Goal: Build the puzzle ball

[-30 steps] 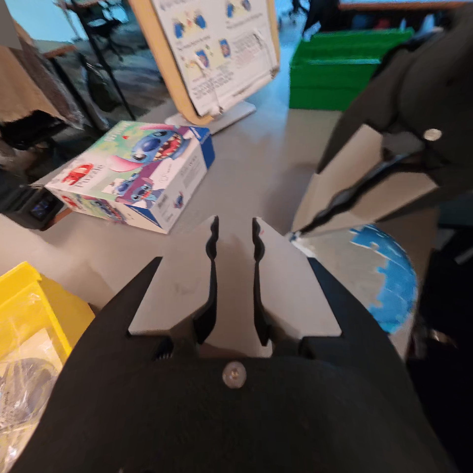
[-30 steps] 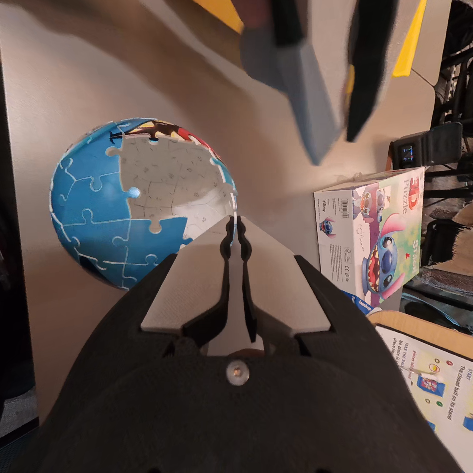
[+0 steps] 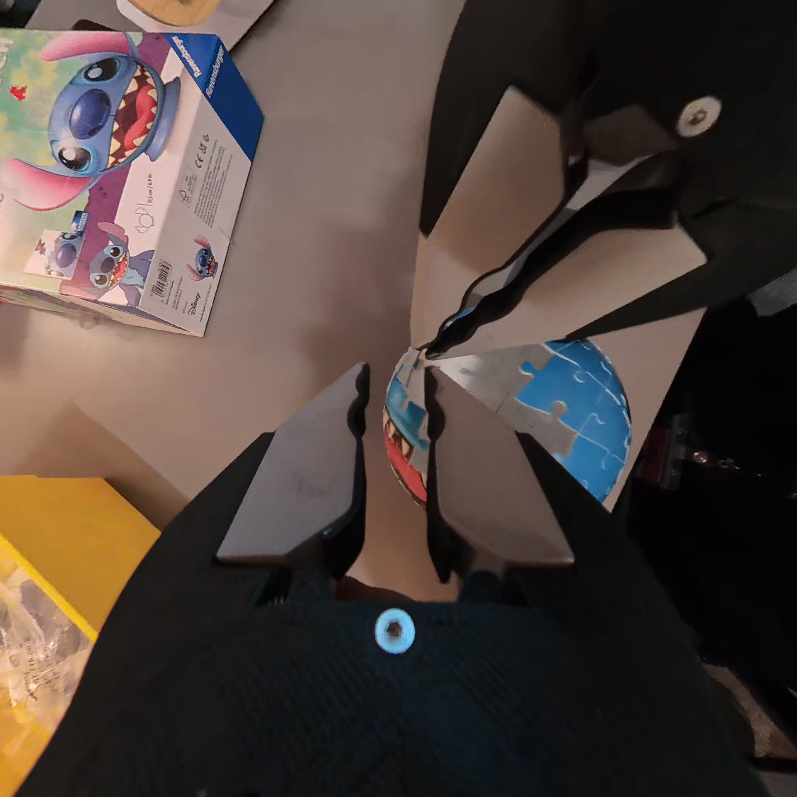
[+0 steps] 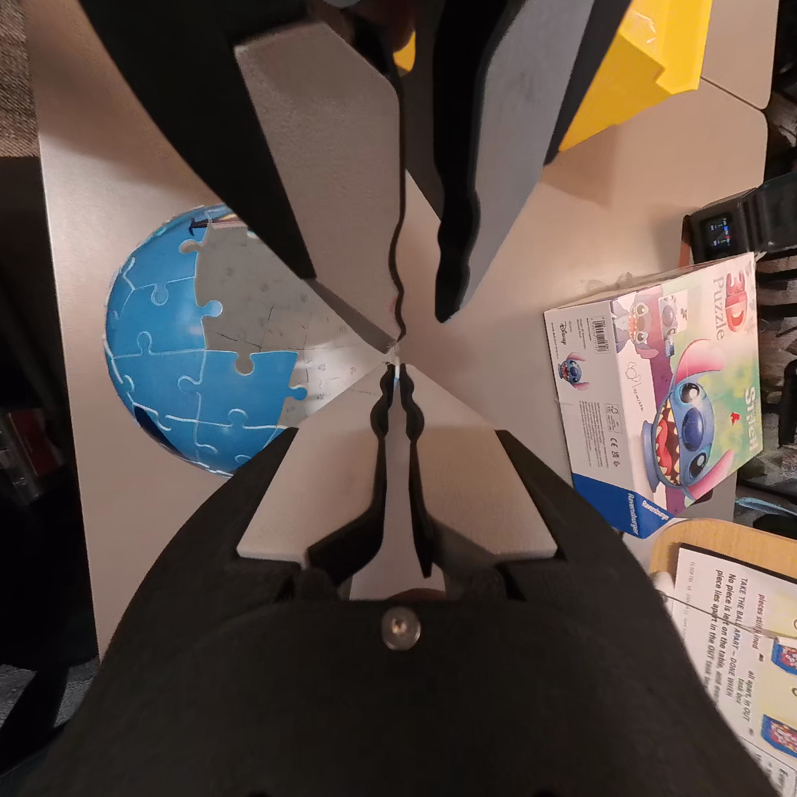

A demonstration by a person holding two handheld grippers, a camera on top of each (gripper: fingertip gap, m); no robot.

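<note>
Right gripper (image 4: 396, 371), pinched shut on the rim of the half-built blue plastic puzzle ball (image 4: 172, 345), could pop loose pieces if the open left gripper (image 3: 396, 375) shoves sideways.

Printed box (image 4: 655, 401); lettered instruction sheet (image 4: 750, 638).

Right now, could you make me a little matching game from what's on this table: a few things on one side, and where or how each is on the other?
Things:
1. puzzle ball
2. puzzle box
3. yellow bin
4. left gripper

States:
A. lying on its side
B. open
C. partly built, with a gap
D. holds clear plastic bags

Pairs: 1-C, 2-A, 3-D, 4-B
</note>
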